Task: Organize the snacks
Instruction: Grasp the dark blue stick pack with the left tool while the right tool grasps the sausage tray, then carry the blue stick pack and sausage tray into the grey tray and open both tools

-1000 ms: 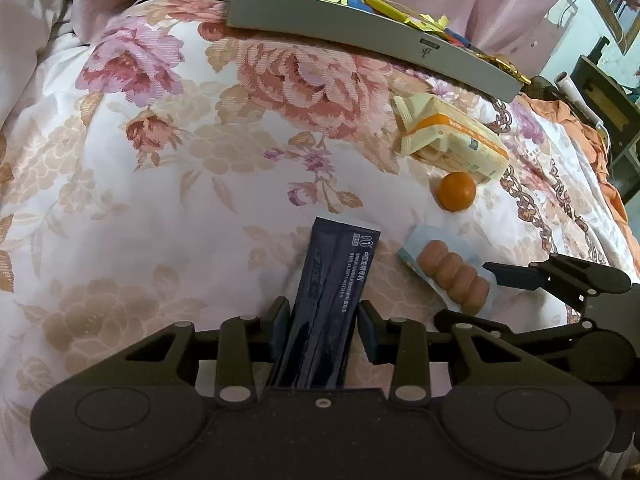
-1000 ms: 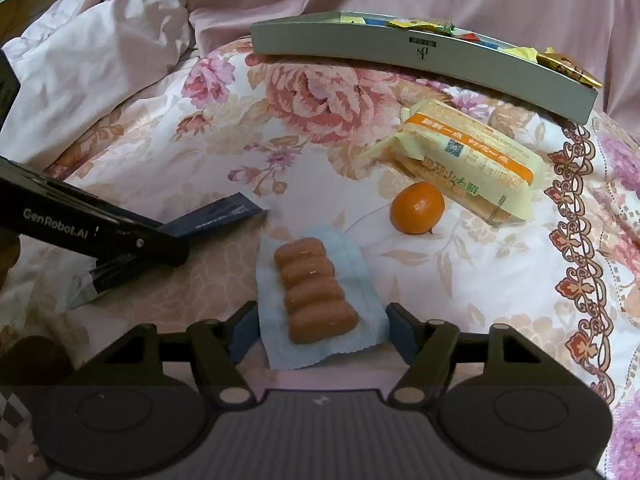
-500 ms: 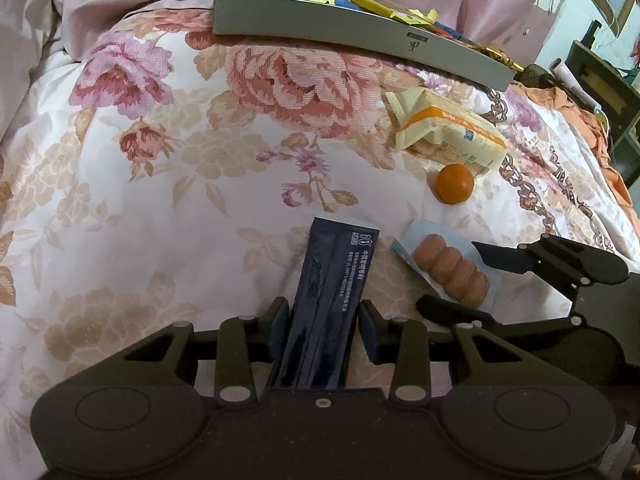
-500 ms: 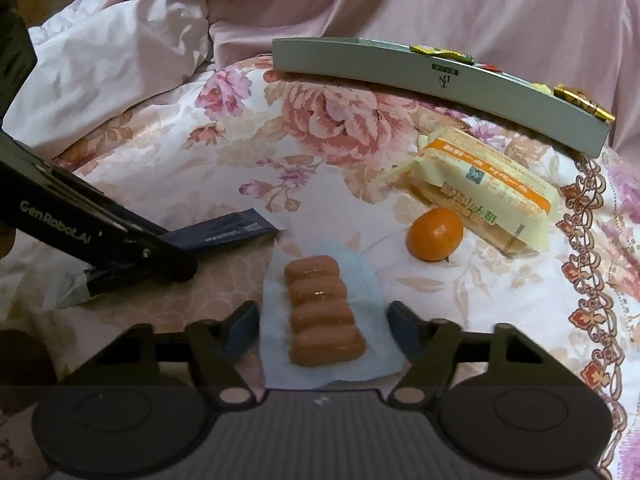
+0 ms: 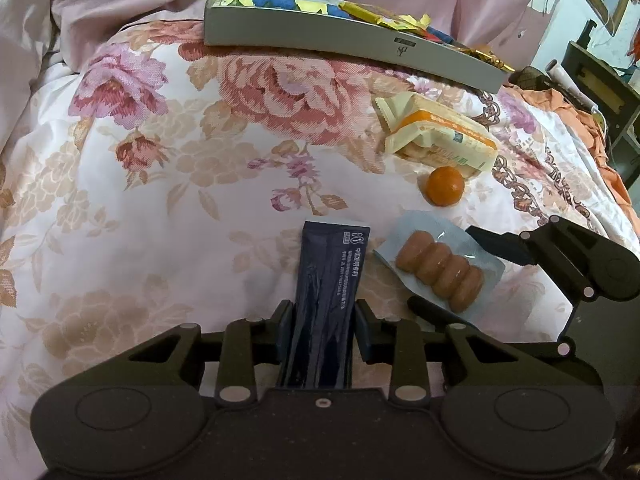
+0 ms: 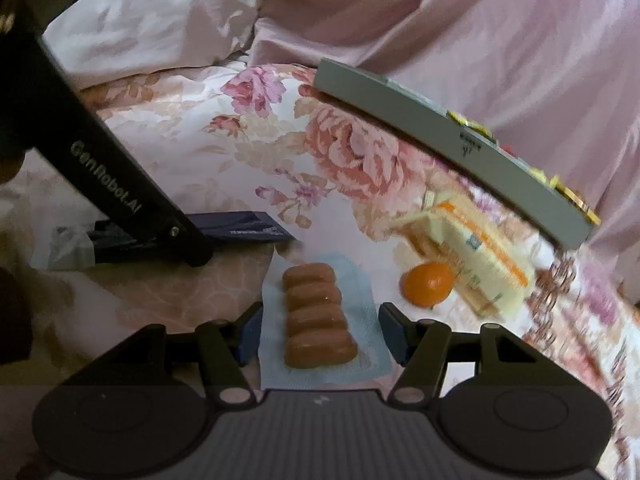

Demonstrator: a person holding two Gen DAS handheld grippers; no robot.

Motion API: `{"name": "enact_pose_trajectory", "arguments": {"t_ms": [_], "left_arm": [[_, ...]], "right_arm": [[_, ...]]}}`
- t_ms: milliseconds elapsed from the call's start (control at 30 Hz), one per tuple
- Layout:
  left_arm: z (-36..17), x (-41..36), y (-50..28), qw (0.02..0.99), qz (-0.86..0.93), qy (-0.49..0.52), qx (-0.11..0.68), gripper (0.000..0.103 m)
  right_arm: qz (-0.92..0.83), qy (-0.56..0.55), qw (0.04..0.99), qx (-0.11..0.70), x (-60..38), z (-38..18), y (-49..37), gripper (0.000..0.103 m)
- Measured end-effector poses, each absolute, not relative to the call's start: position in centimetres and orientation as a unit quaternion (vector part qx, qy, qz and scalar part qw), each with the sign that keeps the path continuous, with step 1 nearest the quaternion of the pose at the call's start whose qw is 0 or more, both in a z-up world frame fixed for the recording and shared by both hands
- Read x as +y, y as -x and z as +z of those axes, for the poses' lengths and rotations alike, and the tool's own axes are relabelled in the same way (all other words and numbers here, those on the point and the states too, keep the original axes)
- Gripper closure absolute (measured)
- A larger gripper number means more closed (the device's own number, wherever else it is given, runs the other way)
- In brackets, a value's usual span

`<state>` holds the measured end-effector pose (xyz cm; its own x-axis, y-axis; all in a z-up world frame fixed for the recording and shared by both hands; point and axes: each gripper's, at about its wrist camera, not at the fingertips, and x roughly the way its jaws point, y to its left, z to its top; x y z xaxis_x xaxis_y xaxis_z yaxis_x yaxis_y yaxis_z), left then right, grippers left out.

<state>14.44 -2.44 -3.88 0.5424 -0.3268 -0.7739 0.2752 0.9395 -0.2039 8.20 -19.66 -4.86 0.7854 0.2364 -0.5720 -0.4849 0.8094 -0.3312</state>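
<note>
Pickup is the step in hand, on both sides at once. My left gripper (image 5: 322, 330) has its pads pressed on the sides of the dark blue sachet (image 5: 330, 276), which lies flat on the floral bedspread (image 5: 160, 200). My right gripper (image 6: 320, 332) is closing around the sausage pack (image 6: 320, 316); the pack sits between the fingers, but I see a sliver of gap at each edge of the wrapper, so I judge it not yet gripped, though the right wrist view is smeared and I may be wrong. Beyond them lie the orange (image 5: 445, 185) and, touching it, the yellow biscuit pack (image 5: 436, 142). The grey tray (image 5: 344, 36) at the far edge already holds bright wrappers. Next I would finish the right-hand squeeze, lift both items clear and carry them to that tray.
</note>
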Motion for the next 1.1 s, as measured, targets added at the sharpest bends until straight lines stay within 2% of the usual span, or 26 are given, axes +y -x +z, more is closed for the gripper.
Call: {"name": "enact_pose_trajectory", "arguments": {"t_ms": [667,1100], "left_arm": [[-3.3,-2.5,-14.0,0.891,-0.166,0.030,0.420,0.069],[-1.7,-1.6,-13.6,0.920,-0.145,0.064,0.358,0.070]], "right_arm": [[0.162,0.350,0.906,0.174,-18.4,-5.5,-7.0,0.038],[0.134,0.342,0.920,0.137,-18.8,-4.8,-6.9,0.038]]}}
